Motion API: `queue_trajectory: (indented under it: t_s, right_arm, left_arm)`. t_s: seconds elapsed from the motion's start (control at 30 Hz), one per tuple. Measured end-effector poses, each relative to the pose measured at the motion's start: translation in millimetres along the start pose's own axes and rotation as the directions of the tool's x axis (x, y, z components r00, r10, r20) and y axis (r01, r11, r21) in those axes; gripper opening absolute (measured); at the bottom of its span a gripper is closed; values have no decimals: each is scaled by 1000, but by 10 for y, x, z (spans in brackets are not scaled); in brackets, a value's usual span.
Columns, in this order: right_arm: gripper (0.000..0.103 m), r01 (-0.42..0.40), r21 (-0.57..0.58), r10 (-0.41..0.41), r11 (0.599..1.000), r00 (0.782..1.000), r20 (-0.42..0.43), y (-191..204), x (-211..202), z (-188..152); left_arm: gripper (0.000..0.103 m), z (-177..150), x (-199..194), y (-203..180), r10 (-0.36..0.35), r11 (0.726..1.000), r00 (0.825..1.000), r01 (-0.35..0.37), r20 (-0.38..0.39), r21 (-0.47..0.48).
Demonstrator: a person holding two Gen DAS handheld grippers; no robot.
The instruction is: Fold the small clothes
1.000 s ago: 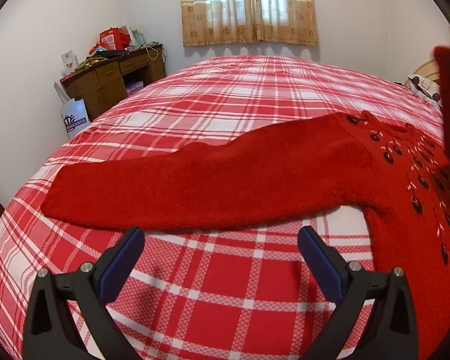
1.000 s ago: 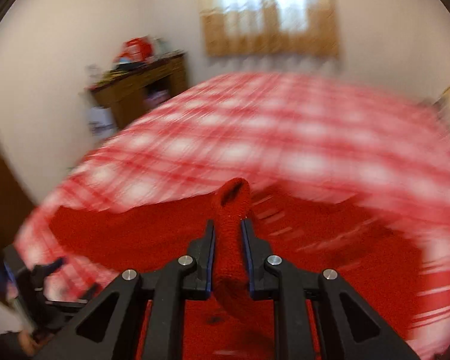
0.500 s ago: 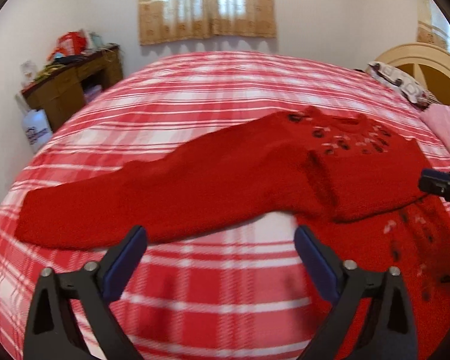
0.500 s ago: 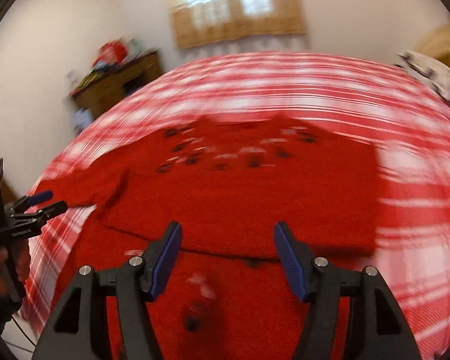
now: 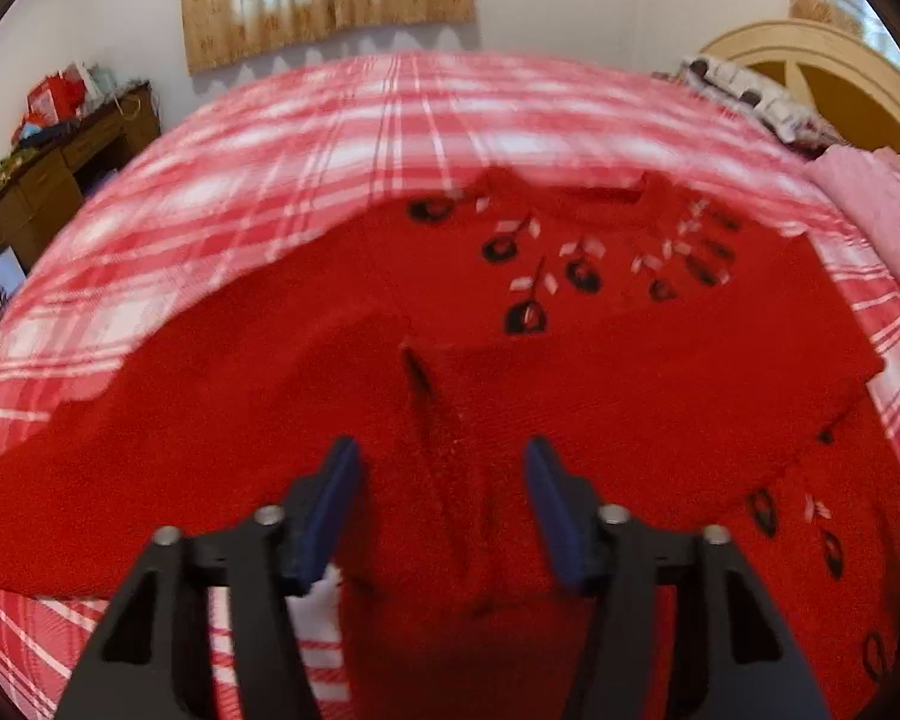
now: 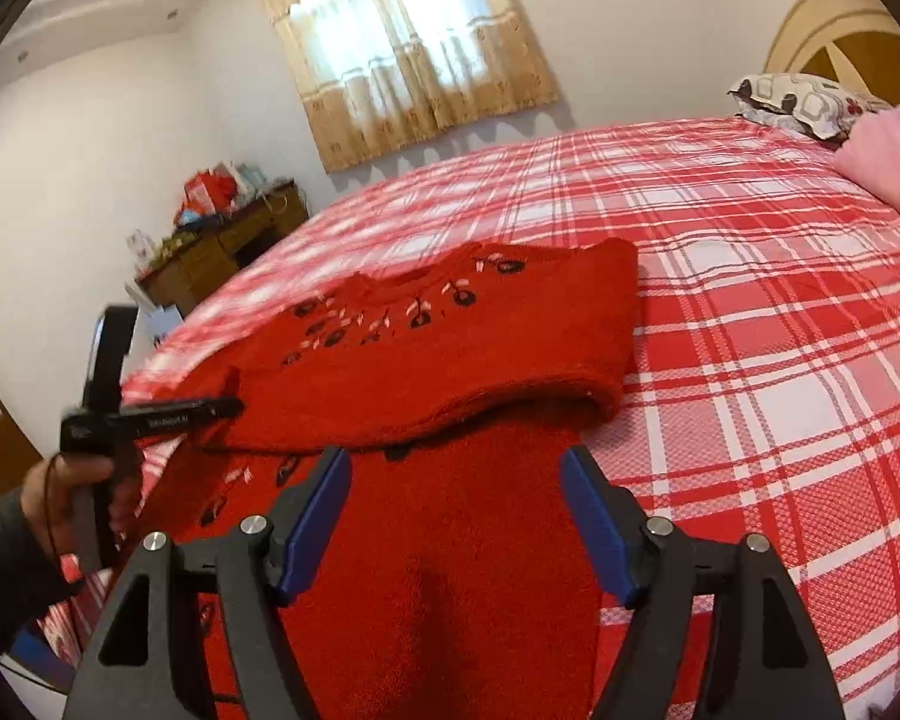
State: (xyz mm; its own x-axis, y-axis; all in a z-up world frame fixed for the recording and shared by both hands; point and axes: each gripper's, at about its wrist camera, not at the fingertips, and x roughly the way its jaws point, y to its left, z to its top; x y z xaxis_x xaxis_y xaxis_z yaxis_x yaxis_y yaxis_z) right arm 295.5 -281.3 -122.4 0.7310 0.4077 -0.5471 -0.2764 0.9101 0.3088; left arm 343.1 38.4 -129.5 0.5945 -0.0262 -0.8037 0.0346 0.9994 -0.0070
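Soft fuzzy red sweater on the bed; light, floppy, probably clingy; best pinched at cuff or hem; left gripper jaws just narrowing around knit, not pinching; right gripper jaws just widening, empty.

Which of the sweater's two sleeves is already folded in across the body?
The sleeve on the right gripper's side: it lies folded across the red sweater below the embroidered flowers. The other sleeve still stretches out flat on the plaid bedspread.
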Motion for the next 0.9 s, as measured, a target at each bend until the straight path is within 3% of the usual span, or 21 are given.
queue_trajectory:
  t_s: [0.07,0.1,0.13,0.47,0.6,0.7,0.77,0.9]
  right_arm:
    - [74,-2,6,2,1000,1000,3,-16,14,-7]
    - [74,-3,6,3,1000,1000,0,-14,14,-22]
    - [74,-5,5,5,1000,1000,-3,-14,15,-31]
    - [74,-1,5,1,1000,1000,-2,-25,1,-57]
    - [75,5,10,-5,1000,1000,-20,-43,43,-68]
    - [75,14,16,-13,1000,999,-37,-49,68,-76]
    - [75,21,17,-21,1000,999,-34,-41,40,-54]
    - [75,20,-38,-22,999,999,-40,118,3,145]
  left_arm:
    - [42,-16,22,41,-32,999,999,32,1,-37]
    - [30,-24,-4,54,-41,998,999,42,6,-43]
    - [11,-24,-29,58,-53,998,999,53,11,-35]
    - [8,93,-417,136,-60,998,994,63,86,-27]
    - [8,51,-405,269,-29,998,996,33,78,-45]
    - [8,-23,-283,365,-44,996,998,48,53,-76]
    - [10,-95,-137,368,-39,995,999,39,5,-91]
    - [21,-131,-78,373,-19,993,999,23,38,-117]
